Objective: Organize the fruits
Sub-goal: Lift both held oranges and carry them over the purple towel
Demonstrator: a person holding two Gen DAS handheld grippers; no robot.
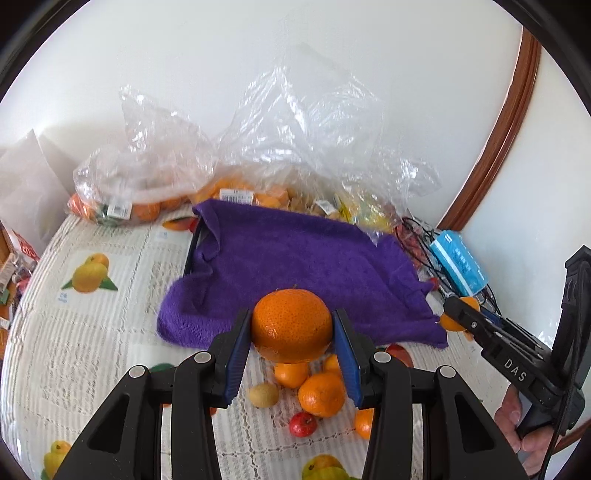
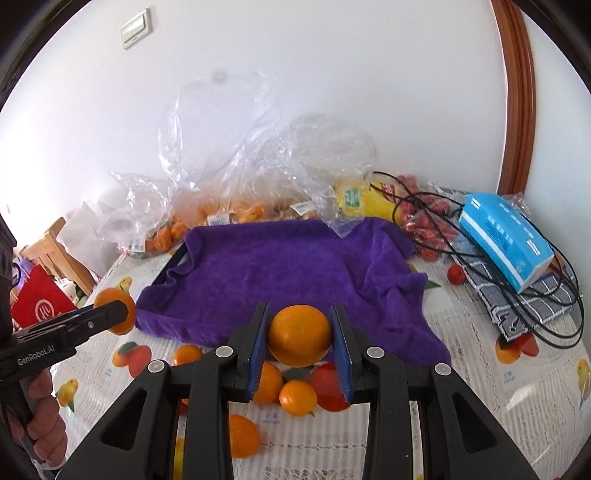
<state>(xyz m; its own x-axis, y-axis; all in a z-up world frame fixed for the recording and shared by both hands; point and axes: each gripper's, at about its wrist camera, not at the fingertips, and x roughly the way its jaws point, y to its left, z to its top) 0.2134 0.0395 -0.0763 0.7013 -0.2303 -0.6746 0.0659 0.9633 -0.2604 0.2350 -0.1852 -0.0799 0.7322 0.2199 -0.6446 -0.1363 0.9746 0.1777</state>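
While both oranges hang clear of the desk [image 1: 92, 332], my left gripper [image 1: 291, 341] fingers clamp the big orange [image 1: 291, 325] and my right gripper [image 2: 300, 341] fingers clamp a smaller orange [image 2: 299, 335]. Purple towel [image 1: 295, 258] lies at 12 o'clock: carry level, lower onto it, then release gently so nothing rolls.

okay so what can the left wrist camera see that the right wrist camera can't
Only the left wrist view shows the small yellow-green fruit and the small red fruit on the tablecloth below its gripper.

Only the right wrist view shows the wall switch, red box and checked cloth.

Both show the purple towel, blue tissue pack, plastic bags, and each gripper shut on an orange.
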